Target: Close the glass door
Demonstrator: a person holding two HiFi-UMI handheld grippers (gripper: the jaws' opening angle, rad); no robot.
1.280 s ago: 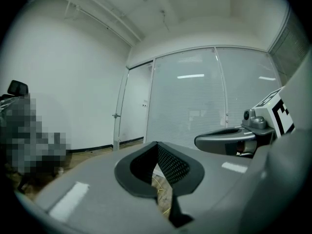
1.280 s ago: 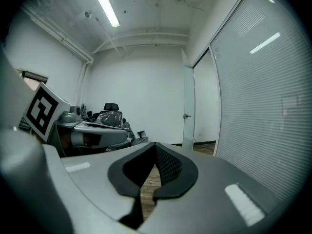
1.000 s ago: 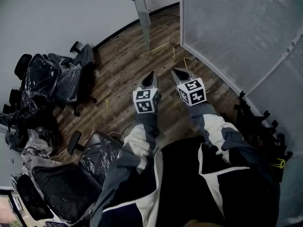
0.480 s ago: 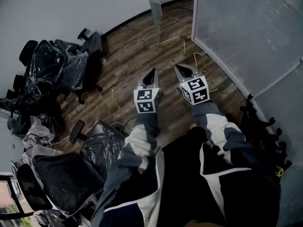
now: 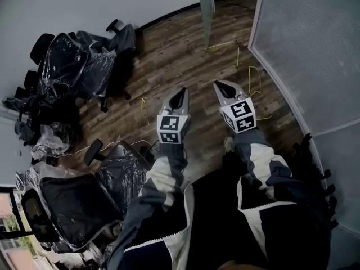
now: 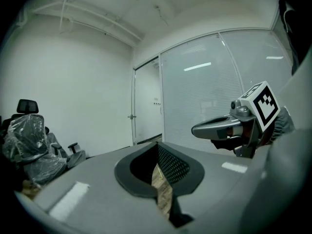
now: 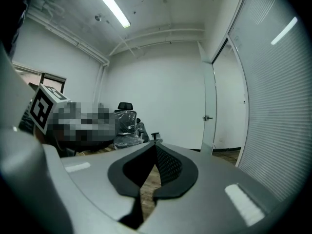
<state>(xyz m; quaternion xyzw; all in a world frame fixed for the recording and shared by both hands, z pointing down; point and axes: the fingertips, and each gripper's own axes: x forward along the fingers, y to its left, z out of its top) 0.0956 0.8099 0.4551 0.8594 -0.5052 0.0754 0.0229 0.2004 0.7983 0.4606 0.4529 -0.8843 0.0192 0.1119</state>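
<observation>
The glass door stands open at the far end of the wooden floor, edge-on at the top of the head view. In the left gripper view the door is a tall pane with a small metal handle. It shows again in the right gripper view as the door with its handle. My left gripper and right gripper are held side by side, pointing toward it and well short of it. Both are shut with nothing between the jaws.
A frosted glass wall runs along the right. Plastic-wrapped office chairs crowd the left, with another chair close by my left arm. Thin yellow lines lie on the floor by the door. Black chair bases stand at the right.
Both grippers and my view have advanced across the floor toward the door. The door has slid right and up in the head view, and the chairs on the left have drawn level.
</observation>
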